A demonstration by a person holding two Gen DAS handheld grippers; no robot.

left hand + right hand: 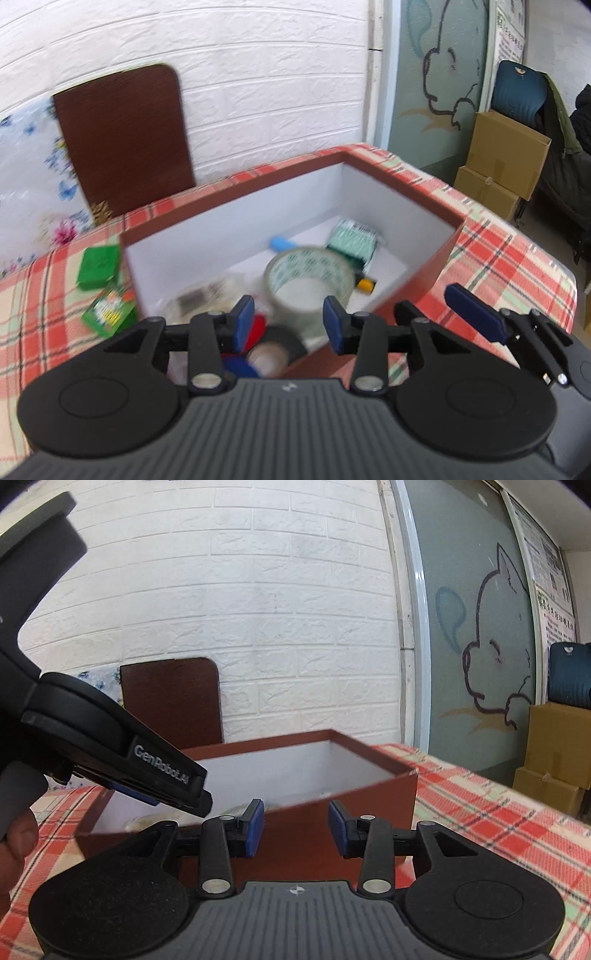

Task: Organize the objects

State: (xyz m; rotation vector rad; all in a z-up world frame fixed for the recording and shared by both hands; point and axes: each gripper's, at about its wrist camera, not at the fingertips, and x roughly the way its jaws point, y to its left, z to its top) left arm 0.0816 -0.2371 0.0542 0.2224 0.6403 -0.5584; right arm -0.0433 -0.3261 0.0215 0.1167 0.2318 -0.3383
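Note:
A red-brown box (236,192) with white inner walls stands on the plaid tablecloth (498,258). In it lie a clear tape roll (308,280), a green-and-white packet (352,240), a pale blue piece (284,243), a yellow-and-black item (365,285), a black tape roll (275,350) and a clear bag (199,295). My left gripper (290,325) hangs open over the box's near end with nothing between its blue pads. My right gripper (295,827) is open and empty just in front of the box's near wall (332,812); the box's contents are hidden in the right wrist view.
Two green packets (99,266) (109,312) lie on the cloth left of the box. A brown board (125,140) leans on the white brick wall behind. Cardboard boxes (506,155) and a blue chair (517,92) stand off to the right, past the table's edge.

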